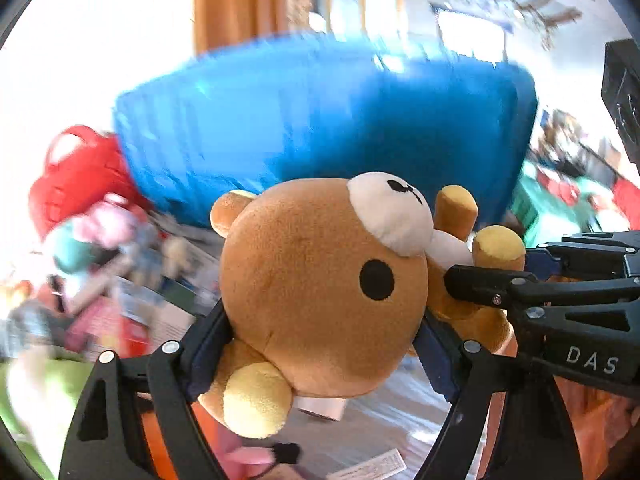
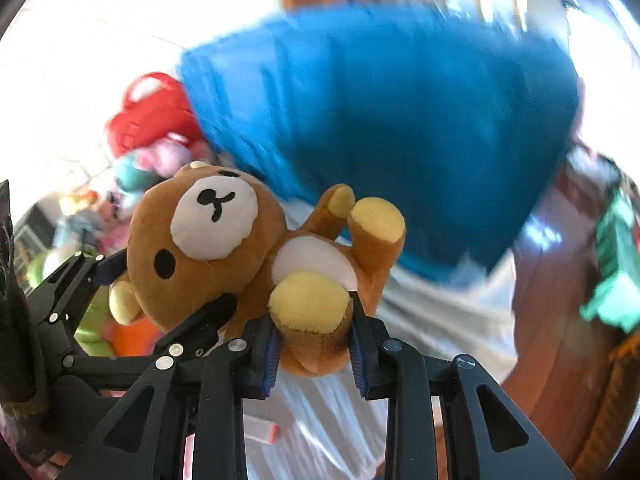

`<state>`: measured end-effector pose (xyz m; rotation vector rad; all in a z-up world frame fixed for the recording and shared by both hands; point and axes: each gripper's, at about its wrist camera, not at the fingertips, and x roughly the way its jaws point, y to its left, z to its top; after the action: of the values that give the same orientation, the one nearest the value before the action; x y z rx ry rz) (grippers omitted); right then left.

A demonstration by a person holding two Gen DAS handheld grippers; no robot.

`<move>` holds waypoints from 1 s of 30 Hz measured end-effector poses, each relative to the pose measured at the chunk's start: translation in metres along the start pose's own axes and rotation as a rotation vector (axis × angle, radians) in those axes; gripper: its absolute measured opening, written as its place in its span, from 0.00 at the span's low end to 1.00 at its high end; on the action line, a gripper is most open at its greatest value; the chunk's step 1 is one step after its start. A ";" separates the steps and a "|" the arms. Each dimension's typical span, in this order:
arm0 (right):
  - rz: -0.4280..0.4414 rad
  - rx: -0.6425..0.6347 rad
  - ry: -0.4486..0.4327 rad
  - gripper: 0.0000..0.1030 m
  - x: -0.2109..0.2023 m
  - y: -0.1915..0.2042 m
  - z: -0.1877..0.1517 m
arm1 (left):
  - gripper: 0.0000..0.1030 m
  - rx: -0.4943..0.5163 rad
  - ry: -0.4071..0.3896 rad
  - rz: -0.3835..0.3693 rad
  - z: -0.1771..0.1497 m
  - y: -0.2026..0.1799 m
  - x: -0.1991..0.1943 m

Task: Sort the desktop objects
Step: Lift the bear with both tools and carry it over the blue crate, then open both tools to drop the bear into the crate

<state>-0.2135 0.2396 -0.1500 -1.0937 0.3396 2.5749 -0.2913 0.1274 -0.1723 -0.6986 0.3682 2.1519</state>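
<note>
Brown plush bear held in the air between two sets of tongs, left tongs clamping its head from both sides, right tongs pinching one yellow-soled foot, blurred blue bin just behind, red plush toy beside the bin.

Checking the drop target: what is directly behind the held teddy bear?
A blurred blue bin fills the space behind the teddy bear; its inside is hidden.
</note>
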 end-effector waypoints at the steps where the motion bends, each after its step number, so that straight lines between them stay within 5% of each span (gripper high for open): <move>1: 0.012 -0.028 -0.031 0.27 -0.010 0.008 0.009 | 0.81 -0.013 -0.030 0.025 0.006 0.005 -0.012; 9: 0.066 -0.175 -0.262 0.27 -0.083 0.032 0.076 | 0.81 -0.065 -0.259 0.160 0.071 0.020 -0.080; 15: 0.063 -0.194 -0.396 0.27 -0.115 0.006 0.134 | 0.81 -0.066 -0.370 0.202 0.143 0.005 -0.089; 21: 0.072 -0.158 -0.408 0.27 -0.099 -0.063 0.178 | 0.81 -0.036 -0.358 0.218 0.202 -0.037 -0.045; 30: 0.152 -0.119 -0.314 0.28 -0.053 -0.196 0.233 | 0.82 -0.005 -0.219 0.273 0.280 -0.121 0.040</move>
<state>-0.2561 0.4876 0.0293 -0.7049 0.2005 2.8774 -0.3158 0.3605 0.0260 -0.4277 0.3575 2.4601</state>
